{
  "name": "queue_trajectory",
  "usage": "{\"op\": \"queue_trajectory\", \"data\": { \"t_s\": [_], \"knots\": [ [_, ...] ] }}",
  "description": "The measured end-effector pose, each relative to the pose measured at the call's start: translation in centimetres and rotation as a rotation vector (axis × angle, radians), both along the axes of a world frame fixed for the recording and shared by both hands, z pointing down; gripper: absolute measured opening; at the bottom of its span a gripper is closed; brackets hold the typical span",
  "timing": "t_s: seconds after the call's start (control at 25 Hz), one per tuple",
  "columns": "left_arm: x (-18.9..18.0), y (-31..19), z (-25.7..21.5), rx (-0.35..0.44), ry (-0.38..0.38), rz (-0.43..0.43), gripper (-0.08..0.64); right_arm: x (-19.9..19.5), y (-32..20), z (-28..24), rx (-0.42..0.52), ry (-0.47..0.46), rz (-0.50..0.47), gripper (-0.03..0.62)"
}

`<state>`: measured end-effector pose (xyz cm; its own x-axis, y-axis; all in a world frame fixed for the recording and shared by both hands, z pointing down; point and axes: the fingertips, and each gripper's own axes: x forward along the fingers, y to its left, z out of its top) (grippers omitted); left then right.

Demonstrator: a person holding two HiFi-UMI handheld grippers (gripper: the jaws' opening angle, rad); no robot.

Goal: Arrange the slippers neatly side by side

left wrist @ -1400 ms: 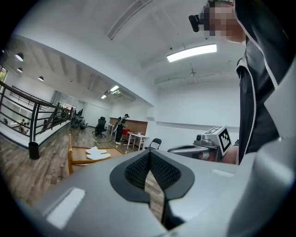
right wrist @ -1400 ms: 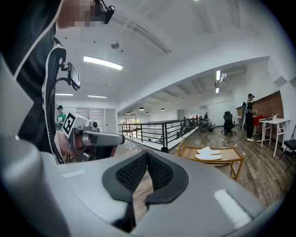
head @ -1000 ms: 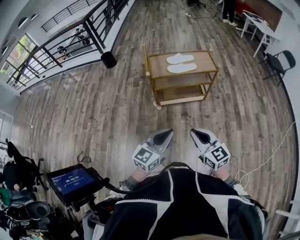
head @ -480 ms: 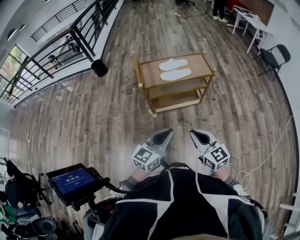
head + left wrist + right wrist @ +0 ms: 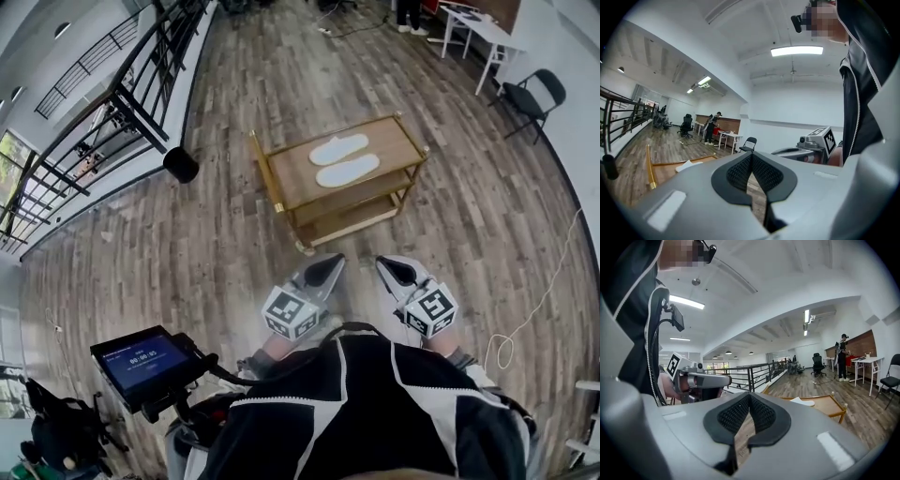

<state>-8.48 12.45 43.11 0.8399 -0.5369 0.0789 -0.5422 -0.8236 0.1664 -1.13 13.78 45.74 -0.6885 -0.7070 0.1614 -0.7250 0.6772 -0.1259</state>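
White slippers (image 5: 348,170) lie on the top shelf of the gold-framed cart (image 5: 265,175), well ahead across the wood floor (image 5: 187,244). From here they look nearly parallel and just beside each other, with the far slipper (image 5: 339,148) set a touch further left than the near one. Left gripper (image 5: 330,266) and right gripper (image 5: 388,268) are held close in front of the body, well apart from the cart, both with jaws pressed together and nothing between them. So the job in hand, by my reckoning, is closing the distance and lining up. Best bet: square up to the cart's long side and open the jaws only once above the shelf. Then pinch one slipper at its heel edge and slide it lightly until heels and toes match its partner, leaving the other one undisturbed.
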Motion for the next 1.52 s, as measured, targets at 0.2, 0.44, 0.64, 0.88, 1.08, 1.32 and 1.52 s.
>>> {"op": "queue_trajectory", "data": {
  "t_s": [0.2, 0.44, 0.64, 0.88, 1.08, 1.32, 1.52],
  "knots": [
    [-0.7, -4.2, 0.6, -0.023, 0.021, 0.056, 0.017, -0.6, -3.9, 0.1, 0.005, 0.009, 0.060, 0.009],
    [-0.6, -2.6, 1.1, -0.026, 0.044, 0.102, 0.017, -0.6, -1.1, -0.2, 0.026, 0.038, 0.117, 0.009],
    [1.8, -5.4, 1.9, -0.043, 0.038, 0.146, 0.017, 1.4, -4.0, 0.5, 0.001, 0.039, 0.146, 0.009],
    [9.1, -12.3, 3.5, -0.046, 0.012, 0.094, 0.017, 8.9, -11.1, 2.5, 0.006, 0.017, 0.087, 0.009],
    [14.1, -16.0, 3.3, -0.047, 0.014, 0.002, 0.017, 13.8, -15.6, 2.4, 0.005, 0.008, -0.015, 0.009],
    [15.0, -18.4, 0.8, -0.036, 0.040, -0.080, 0.017, 14.2, -18.5, -0.5, 0.011, 0.037, -0.113, 0.009],
    [16.1, -20.1, -1.2, -0.039, 0.037, -0.123, 0.018, 15.2, -20.5, -2.4, 0.017, 0.035, -0.171, 0.009]
  ]
}}
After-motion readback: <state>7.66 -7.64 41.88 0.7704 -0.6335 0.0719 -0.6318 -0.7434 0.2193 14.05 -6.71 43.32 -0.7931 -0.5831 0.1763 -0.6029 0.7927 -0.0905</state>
